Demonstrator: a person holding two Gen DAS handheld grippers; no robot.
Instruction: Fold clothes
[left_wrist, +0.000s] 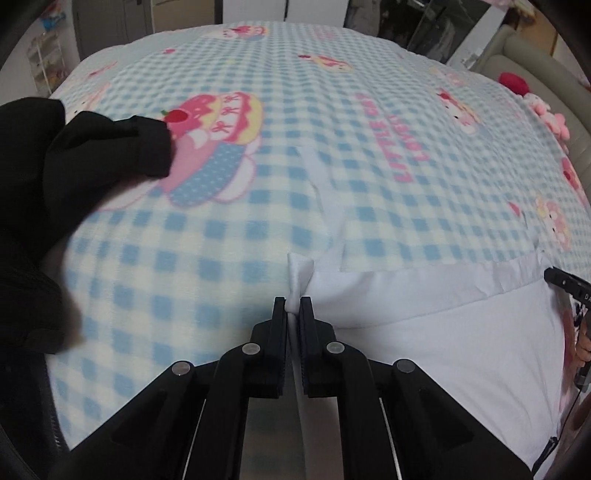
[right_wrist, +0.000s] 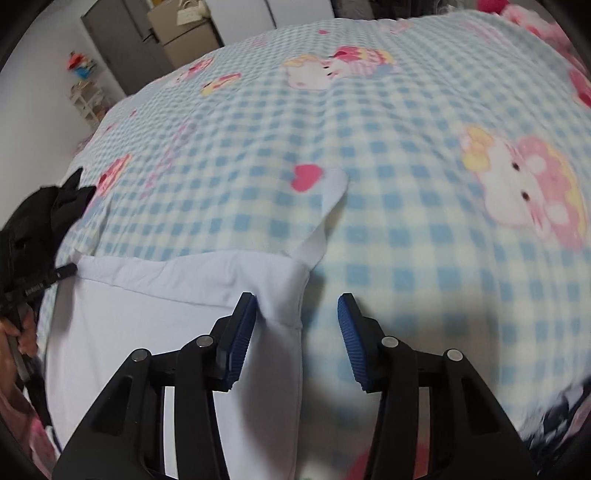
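A white garment (left_wrist: 443, 332) lies on a blue-and-white checked blanket (left_wrist: 295, 129) with cartoon prints. My left gripper (left_wrist: 293, 304) is shut on the garment's left corner, and a fold of white cloth sticks up between its jaws. A white strap (left_wrist: 321, 173) runs away from the garment. In the right wrist view the garment (right_wrist: 166, 314) lies at the lower left. My right gripper (right_wrist: 297, 306) is open with its jaws either side of the garment's right corner. A white strap (right_wrist: 328, 206) runs up from that corner.
A black garment (left_wrist: 92, 155) lies bunched at the blanket's left side, and it also shows in the right wrist view (right_wrist: 44, 221). Pink plush toys (left_wrist: 546, 110) sit at the bed's right edge. Cabinets (right_wrist: 177, 33) and a small shelf (right_wrist: 88, 99) stand beyond the bed.
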